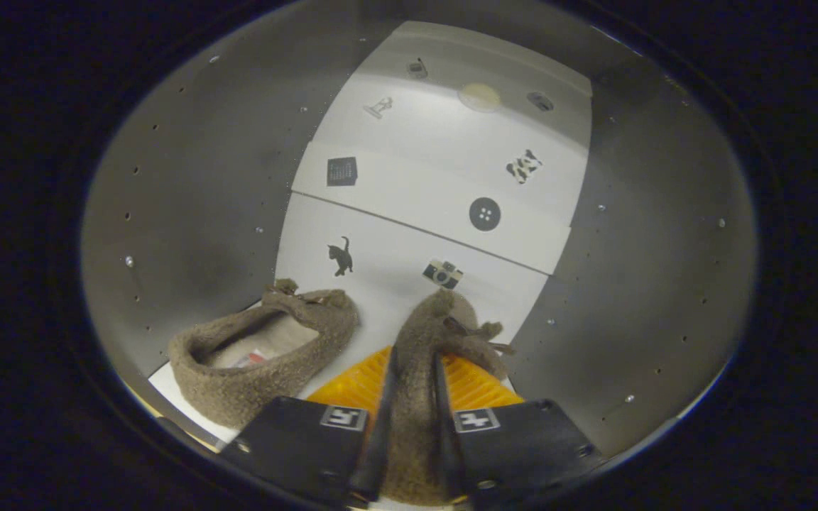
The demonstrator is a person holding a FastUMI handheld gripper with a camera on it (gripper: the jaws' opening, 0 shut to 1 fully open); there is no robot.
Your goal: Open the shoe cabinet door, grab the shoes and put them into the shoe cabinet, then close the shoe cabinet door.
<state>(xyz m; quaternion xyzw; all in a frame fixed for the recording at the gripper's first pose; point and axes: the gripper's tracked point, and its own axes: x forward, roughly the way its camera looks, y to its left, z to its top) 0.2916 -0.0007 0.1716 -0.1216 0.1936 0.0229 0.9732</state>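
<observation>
Fuzzy brown wool is what the gripper (412, 426) has hold of: a slipper (427, 333) squeezed between the two fingers, which press in on it from either side so that the soft body bulges up in the narrow gap between them. Its toe end reaches out ahead of the fingertips, with a small bow or tassel (483, 333) flopping off to the right. Orange ribbed padding (476, 383) shows on either side of the held slipper, just behind the fingers.

Its partner, the second slipper (263, 351), lies just beside it to the left, resting on the white shelf floor (373, 319) with its opening turned up, so the pale lining and a small tag inside are visible. The two shoes are close together but not touching.

Both sit inside the shoe cabinet (636, 284), whose grey side walls rise on either side, dotted with rows of small peg holes. Beyond the slippers stands the white back panel (416, 191), crossed by a couple of seams and scattered with small dark stickers: a cat (340, 256), a camera (442, 274), a round button (485, 213), a calendar square (342, 171) and a few others higher up that are too small to make out.
</observation>
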